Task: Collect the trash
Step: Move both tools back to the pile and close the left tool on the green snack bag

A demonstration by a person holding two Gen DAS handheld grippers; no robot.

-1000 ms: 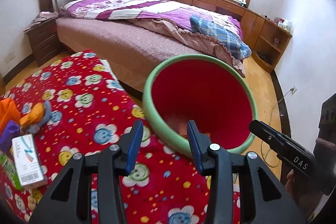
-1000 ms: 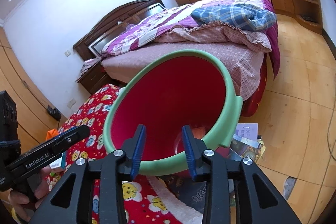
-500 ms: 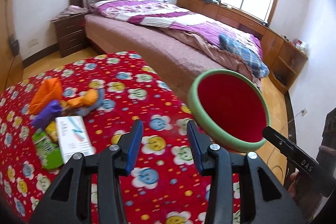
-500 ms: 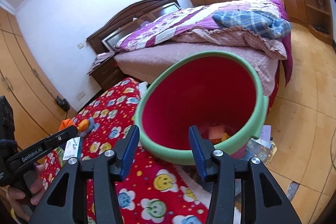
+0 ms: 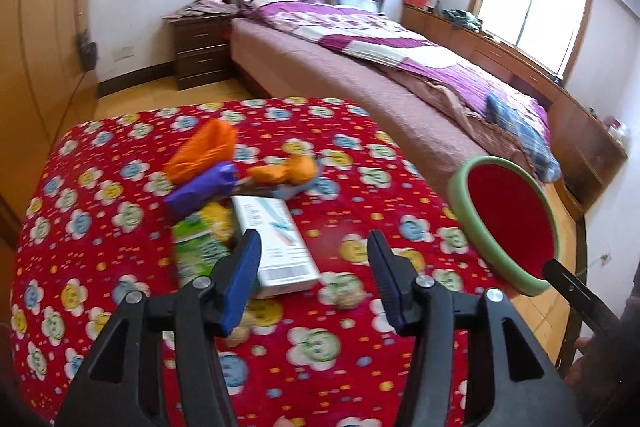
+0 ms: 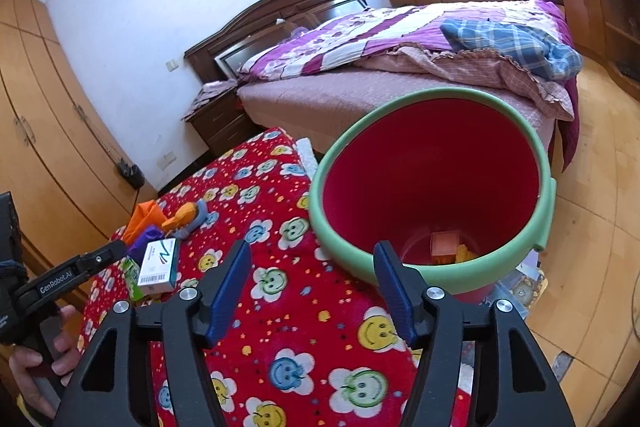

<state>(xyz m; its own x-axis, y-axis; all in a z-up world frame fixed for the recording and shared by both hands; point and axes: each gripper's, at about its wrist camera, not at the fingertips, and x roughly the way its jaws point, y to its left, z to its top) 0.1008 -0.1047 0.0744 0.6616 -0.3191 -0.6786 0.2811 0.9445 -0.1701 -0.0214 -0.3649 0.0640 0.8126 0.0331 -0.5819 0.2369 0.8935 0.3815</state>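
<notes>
"genrobot.ai" on left gripper [image 6: 98, 259], white box [image 6: 158, 267] with barcode

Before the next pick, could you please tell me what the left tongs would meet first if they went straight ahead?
Probably the white box lying on the red flowered cloth. The left tongs, open and empty, point down at it, though depth is hard to judge.

Soft printed cloth [image 5: 132, 227] is covering the table, matt and a little fuzzy. At three o'clock, the smooth plastic bucket [image 6: 436, 163] is gleaming faintly. A glossy cardboard box [image 5: 276, 243] is shining at centre; varnished wood floor [image 6: 592, 227] is reflecting light.
</notes>
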